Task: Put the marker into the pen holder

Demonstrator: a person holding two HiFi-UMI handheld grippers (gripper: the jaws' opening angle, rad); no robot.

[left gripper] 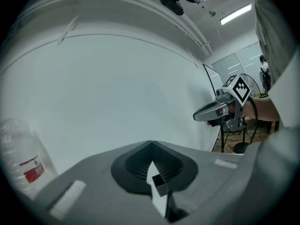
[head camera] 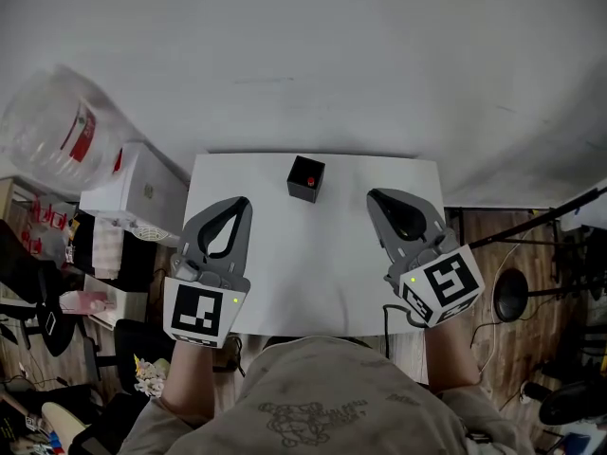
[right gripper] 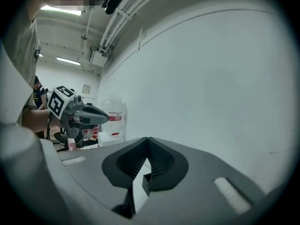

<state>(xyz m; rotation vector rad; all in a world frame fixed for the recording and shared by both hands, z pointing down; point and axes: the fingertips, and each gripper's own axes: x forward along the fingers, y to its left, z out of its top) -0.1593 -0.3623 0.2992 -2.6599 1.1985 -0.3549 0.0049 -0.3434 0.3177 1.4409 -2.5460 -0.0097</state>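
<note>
A small black square pen holder [head camera: 305,178] stands at the far middle of the white table [head camera: 285,282]. A red spot [head camera: 310,180] shows in its open top; no marker lies loose on the table. My left gripper [head camera: 246,201] hovers over the table's left half and my right gripper [head camera: 372,195] over the right half. Each has its jaws closed tip to tip with nothing held. The holder [left gripper: 161,184] appears through the left gripper's [left gripper: 151,142] jaw opening. It also shows [right gripper: 146,183] through the right gripper's [right gripper: 147,138].
A big clear water bottle [head camera: 59,131] and a white box [head camera: 133,192] sit left of the table. Stands, cables and a round base [head camera: 512,297] crowd the wooden floor on the right. A plain white wall rises behind the table.
</note>
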